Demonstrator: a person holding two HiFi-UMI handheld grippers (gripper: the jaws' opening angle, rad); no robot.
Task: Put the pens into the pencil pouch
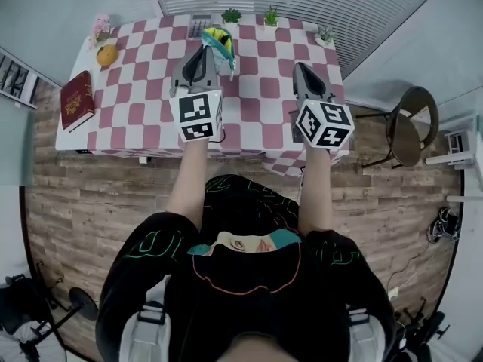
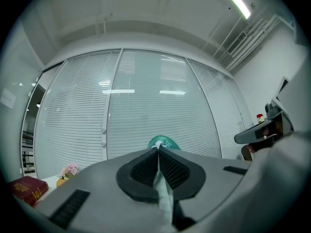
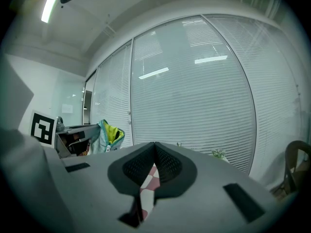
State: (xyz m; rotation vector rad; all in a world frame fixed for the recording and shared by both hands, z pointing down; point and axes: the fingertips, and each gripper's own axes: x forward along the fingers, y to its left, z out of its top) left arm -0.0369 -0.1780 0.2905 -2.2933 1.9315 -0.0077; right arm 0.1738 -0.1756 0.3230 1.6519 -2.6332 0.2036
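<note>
Pencil pouch [image 1: 219, 42] pinched in left tongs [image 1: 205, 50], right tongs [image 1: 301, 67] closed empty, book [image 1: 77, 100], orange [image 1: 106, 54] aside
</note>
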